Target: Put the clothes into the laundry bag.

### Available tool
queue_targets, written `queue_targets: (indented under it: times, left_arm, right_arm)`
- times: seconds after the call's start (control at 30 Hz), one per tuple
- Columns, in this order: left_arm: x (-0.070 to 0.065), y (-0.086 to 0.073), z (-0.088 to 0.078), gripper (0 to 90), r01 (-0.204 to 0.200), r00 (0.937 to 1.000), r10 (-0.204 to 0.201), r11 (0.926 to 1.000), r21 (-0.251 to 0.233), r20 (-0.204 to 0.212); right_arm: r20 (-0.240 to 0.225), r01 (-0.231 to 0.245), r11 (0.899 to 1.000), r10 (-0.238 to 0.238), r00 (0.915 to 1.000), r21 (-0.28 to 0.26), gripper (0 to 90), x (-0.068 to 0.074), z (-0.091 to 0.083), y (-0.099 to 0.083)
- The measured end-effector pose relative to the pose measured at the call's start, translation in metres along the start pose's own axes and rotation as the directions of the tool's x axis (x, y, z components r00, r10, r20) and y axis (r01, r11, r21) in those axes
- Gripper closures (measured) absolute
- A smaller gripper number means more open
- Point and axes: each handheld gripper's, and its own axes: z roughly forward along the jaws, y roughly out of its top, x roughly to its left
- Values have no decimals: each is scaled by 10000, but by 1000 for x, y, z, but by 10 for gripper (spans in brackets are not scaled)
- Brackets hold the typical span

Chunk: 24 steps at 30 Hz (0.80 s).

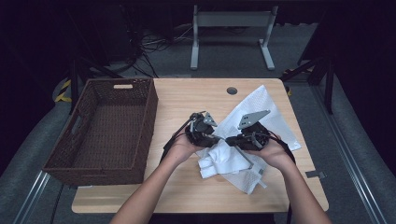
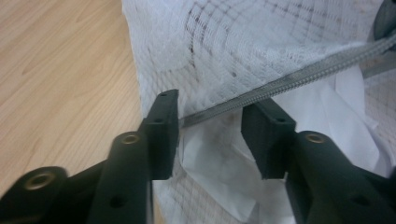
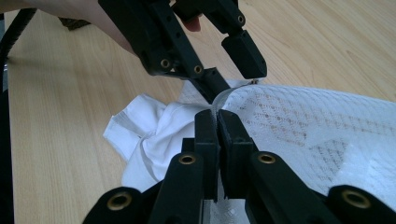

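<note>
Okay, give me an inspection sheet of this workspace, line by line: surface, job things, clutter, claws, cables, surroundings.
Surface: light wooden table, with a round grommet near the far edge.
Job's things: white mesh laundry bag with a grey zipper, lying right of centre; a white garment spills from its near end.
Clutter: brown wicker basket on the table's left side, nothing seen inside.
Claws: left claw open, jaws either side of the zipper line; right claw shut on the bag's edge.
Cables: a black cable trails from the left claw; loose wires lie on the floor beyond.
Surroundings: grey carpet, a white table frame, dark stands at both sides.
</note>
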Motion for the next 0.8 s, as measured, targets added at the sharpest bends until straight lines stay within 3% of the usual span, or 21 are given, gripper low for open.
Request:
queue_targets:
  times: [0.13,0.17,0.37,0.53,0.8]
  left_arm:
    - [-1,1,-5,864,-189,9994,188,9998,44,293]
    - [-1,1,-7,882,-194,9993,190,9997,124,335]
    - [-1,-8,-21,888,53,9976,-65,9998,180,696]
    - [-4,-20,-33,888,338,9919,-350,9994,115,1224]
    - [-20,-31,-47,888,303,9826,-326,9994,154,1831]
  right_arm:
    - [62,-57,10000,58,10000,-48,867,-1,-2,0]
    - [65,-52,10000,53,10000,-72,867,-1,-2,-1]
    - [269,-11,9999,15,9996,-139,867,-3,-1,0]
    - [590,4,9999,3,9983,-125,867,-5,2,2]
    - [707,516,9986,-508,9962,-82,867,-2,18,17]
